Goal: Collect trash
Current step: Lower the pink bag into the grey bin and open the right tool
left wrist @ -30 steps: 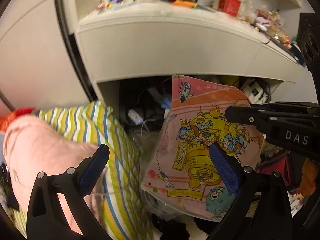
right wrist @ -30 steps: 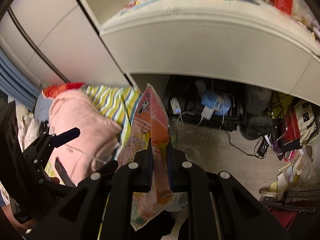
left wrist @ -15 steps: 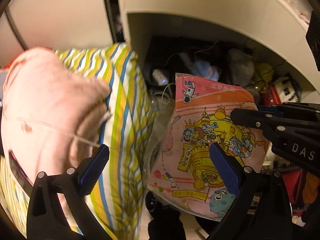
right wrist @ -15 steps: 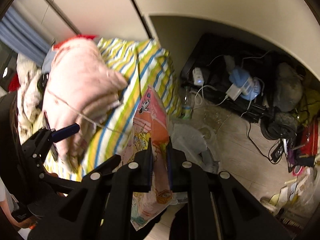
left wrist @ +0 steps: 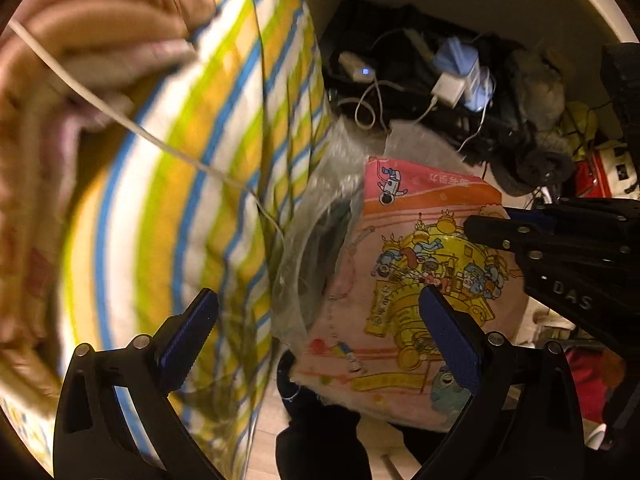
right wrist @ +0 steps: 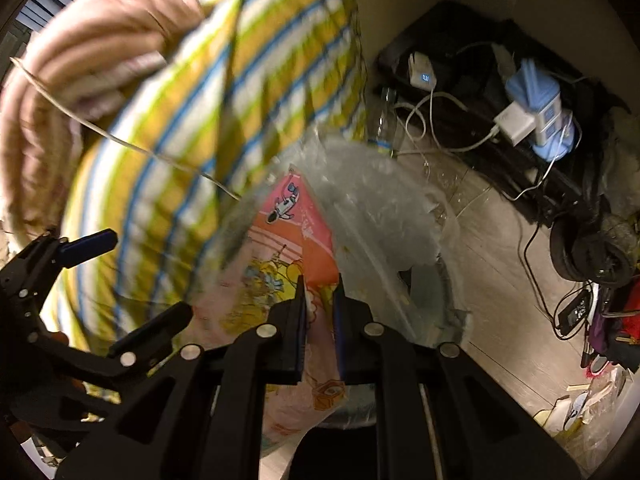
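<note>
A pink cartoon-printed wrapper [right wrist: 288, 232] hangs from my right gripper [right wrist: 320, 292], whose jaws are shut on its edge. Its far end reaches into the mouth of a crumpled clear plastic bag [right wrist: 380, 208] on the floor. In the left wrist view the same wrapper [left wrist: 420, 272] lies flat-on, with the right gripper [left wrist: 480, 226] clamped on its right edge and the clear bag [left wrist: 320, 220] just left of it. My left gripper [left wrist: 318, 332] stands open with nothing held, its right pad in front of the wrapper. From the right wrist view the left gripper [right wrist: 132, 280] sits at the left.
Striped bedding [left wrist: 180, 160] and a pink blanket [left wrist: 100, 20] crossed by a white cable fill the left. Under the desk lie chargers and cords [right wrist: 516, 124], a clear bottle [right wrist: 384, 124] and headphones [right wrist: 592, 252]. Loose litter [right wrist: 580, 404] lies on the floor at the right.
Both grippers have sunk and tipped downward; the desk has left the view. The wrapper, still held by the right gripper, has come down to the clear bag on the floor.
</note>
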A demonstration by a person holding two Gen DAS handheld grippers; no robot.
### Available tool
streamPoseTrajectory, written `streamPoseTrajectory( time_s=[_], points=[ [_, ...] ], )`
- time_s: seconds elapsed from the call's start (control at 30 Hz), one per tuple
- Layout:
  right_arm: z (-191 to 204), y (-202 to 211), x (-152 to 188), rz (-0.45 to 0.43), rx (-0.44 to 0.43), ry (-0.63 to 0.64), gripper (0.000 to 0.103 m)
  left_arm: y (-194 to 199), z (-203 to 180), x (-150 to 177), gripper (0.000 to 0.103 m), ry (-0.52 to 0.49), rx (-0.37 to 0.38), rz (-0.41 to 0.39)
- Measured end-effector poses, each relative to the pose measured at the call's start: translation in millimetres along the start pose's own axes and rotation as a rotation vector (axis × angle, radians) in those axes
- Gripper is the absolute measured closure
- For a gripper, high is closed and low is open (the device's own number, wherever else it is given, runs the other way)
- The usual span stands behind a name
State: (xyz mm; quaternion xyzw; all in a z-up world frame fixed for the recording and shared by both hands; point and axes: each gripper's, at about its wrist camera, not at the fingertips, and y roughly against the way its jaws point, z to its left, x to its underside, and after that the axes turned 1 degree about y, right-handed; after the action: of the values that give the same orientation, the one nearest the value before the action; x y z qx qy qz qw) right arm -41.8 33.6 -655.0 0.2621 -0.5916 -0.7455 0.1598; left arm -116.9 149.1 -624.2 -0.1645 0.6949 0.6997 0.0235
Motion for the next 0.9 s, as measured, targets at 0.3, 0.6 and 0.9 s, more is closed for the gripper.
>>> streamPoseTrajectory(
  time_s=[0.3, 0.6, 0.9],
  points=[
    [-19.7, -69.5, 7.4, 0.036, 0.006, -0.008, 0.090, -67.1, -13.5, 5.5, 0.006, -0.080, 0.010, 0.015],
    [-31.4, -114.9, 19.3, 0.096, -0.031, -0.030, 0.090, -109.2, -26.5, 18.1, 0.006, -0.114, 0.031, 0.072],
    [-33.3, -100.0, 17.2, 0.089, -0.038, -0.018, 0.076, -99.9, -26.1, 13.8, 0.006, -0.122, 0.023, 0.074]
  ],
)
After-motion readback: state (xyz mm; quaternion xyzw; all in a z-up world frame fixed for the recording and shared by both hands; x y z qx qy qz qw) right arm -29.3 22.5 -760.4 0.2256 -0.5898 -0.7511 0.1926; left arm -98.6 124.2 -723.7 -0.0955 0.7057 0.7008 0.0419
